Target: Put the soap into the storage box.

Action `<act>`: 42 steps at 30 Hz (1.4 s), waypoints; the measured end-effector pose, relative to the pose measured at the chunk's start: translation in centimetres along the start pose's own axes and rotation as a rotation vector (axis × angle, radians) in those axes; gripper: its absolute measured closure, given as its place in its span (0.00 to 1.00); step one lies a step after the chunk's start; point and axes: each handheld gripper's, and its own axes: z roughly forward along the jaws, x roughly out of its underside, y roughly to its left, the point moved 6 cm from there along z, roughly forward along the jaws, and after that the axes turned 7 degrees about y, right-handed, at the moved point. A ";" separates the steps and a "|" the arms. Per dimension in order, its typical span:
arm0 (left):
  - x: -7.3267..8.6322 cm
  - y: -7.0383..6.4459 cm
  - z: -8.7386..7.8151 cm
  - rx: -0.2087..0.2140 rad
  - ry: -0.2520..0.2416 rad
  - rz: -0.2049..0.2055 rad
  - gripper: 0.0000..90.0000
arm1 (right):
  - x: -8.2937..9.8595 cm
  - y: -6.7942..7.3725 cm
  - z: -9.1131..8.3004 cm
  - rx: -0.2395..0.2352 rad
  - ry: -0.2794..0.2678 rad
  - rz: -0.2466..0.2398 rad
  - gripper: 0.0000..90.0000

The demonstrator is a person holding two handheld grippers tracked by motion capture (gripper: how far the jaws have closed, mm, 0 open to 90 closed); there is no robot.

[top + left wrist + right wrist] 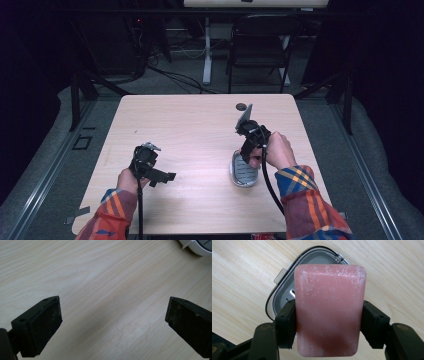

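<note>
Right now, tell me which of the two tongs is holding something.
The right tongs: their jaws clamp a pink rectangular soap bar above the grey-and-white oval soap dish. The left tongs stand open over bare wooden table.

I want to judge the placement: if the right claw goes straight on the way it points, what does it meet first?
Probably the soap dish directly beneath: the right claw, shut on the pink soap bar, points down at it. The gap is unclear.

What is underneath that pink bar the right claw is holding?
Below the pink soap bar, clamped in the right gripper, an open soap dish sits on the wooden table. The bar covers most of the dish's inside, so its contents cannot be seen.
</note>
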 end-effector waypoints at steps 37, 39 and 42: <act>0.0 -0.1 0.0 0.005 -0.001 -0.003 0.01 | -1.3 0.9 3.7 -0.009 0.108 0.129 0.40; 0.0 0.0 0.0 0.005 -0.001 -0.002 0.01 | -1.3 1.0 3.8 -0.033 0.057 0.166 0.40; 0.0 -0.1 0.0 0.005 0.000 -0.001 0.01 | -0.9 0.8 3.3 -0.044 0.058 0.157 0.40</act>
